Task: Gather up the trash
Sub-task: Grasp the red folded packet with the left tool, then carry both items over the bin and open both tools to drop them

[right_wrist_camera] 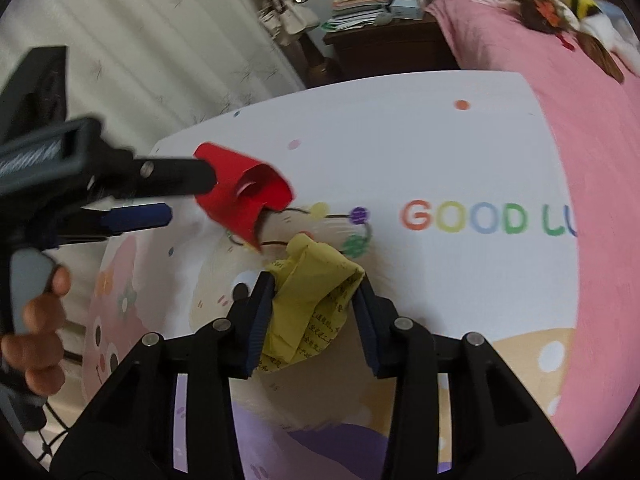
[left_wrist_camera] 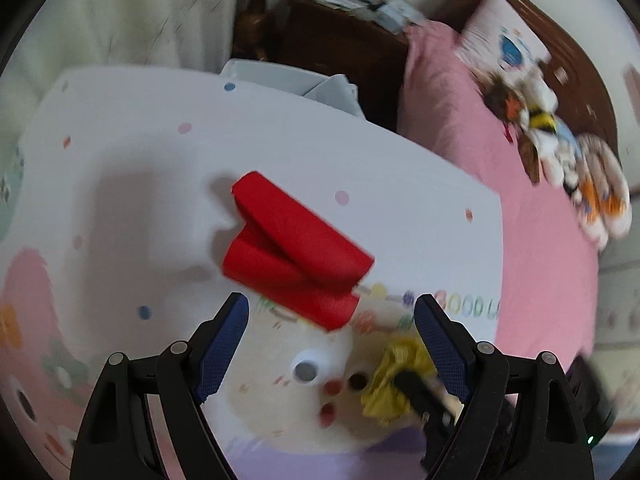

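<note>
A crumpled yellow paper point(right_wrist_camera: 316, 300), printed with small dark characters, is pinched between the blue pads of the right gripper point(right_wrist_camera: 314, 312), both pads being pressed against its sides just above the printed table cover point(right_wrist_camera: 440, 152). In the left wrist view the same yellow wad point(left_wrist_camera: 394, 380) is seen low and to the right, behind the right-hand finger of the left gripper point(left_wrist_camera: 332, 344), with a dark finger of the other tool laid across it.

A folded red paper piece point(left_wrist_camera: 294, 248) is found just ahead of the left gripper's fingertips, its near edge reaching into the gap between them. The jaws are spread wide and neither pad is seen touching the red paper. In the right wrist view this red paper piece point(right_wrist_camera: 244, 196) lies ahead and to the left of the yellow wad, close beside it, with one black finger of the left gripper point(right_wrist_camera: 188, 196) drawn across its far side.

A person's hand point(right_wrist_camera: 40, 320) is seen at the far left edge, wrapped around the tool's grey trigger. Beyond the table, to the right, a pink bedspread point(right_wrist_camera: 592, 140) with plush toys point(left_wrist_camera: 560, 140) is visible, and a dark wooden nightstand point(right_wrist_camera: 384, 48) stacked with books is set further back.
</note>
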Demonstrator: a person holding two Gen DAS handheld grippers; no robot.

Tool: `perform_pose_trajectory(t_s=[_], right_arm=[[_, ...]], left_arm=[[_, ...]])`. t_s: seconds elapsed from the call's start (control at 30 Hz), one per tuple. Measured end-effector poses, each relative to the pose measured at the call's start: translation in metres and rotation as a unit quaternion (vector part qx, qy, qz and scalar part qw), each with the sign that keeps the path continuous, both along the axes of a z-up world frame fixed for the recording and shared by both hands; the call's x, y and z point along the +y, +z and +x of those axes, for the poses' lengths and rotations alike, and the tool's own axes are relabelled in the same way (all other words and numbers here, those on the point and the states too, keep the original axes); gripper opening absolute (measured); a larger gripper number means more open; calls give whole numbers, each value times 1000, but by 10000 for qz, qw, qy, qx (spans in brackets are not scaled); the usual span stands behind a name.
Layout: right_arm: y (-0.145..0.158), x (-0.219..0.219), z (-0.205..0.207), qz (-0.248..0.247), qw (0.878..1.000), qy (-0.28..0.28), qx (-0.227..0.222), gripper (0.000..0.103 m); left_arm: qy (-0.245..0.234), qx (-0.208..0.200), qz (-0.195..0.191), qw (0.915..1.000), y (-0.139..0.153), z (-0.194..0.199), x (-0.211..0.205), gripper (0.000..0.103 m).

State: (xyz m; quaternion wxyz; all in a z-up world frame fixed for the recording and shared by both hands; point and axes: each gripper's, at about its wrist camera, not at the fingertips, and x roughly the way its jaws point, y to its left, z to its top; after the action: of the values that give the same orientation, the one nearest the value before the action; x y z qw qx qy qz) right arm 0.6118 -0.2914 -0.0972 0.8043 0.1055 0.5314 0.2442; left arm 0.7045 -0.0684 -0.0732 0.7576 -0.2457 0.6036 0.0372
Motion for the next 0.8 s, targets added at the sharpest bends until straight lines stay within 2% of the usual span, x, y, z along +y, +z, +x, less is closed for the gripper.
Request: perform_pose_trajectory(t_s=[0.2,0.47,0.5,0.53,0.57,0.63,0.7,0.8], right_arm=[[0,-21,-1,86,9999,-119,32,36],[-2,-17,3,126,9997,-184,43,36],[-2,-16,3,134,9997,-186,55,36],[-3,-17,1,142,9997,-184,66,36],[-4,-16,2,140,9997,-184,72,36],[-5,-16,2,147,9996,-203,91,36],[-5,-18,1,163,9995,-242,108,36],[-6,-19,-5,199,9992,-306,159,36]], left_arm=[[1073,267,-239,9936,-18,24,17,87],[1171,645,0,9910,-54,26,9,86],[1187,636,-15,9909,-56,25,7,84],[1180,557,33,9914,-56,25,6,75],[1137,544,42,9920,-58,25,6,72],[1009,493,78,9936,-59,25,2,47],[926,417,22,9948,-59,23,1,36],[790,349,82,9962,-56,11,-3,33]])
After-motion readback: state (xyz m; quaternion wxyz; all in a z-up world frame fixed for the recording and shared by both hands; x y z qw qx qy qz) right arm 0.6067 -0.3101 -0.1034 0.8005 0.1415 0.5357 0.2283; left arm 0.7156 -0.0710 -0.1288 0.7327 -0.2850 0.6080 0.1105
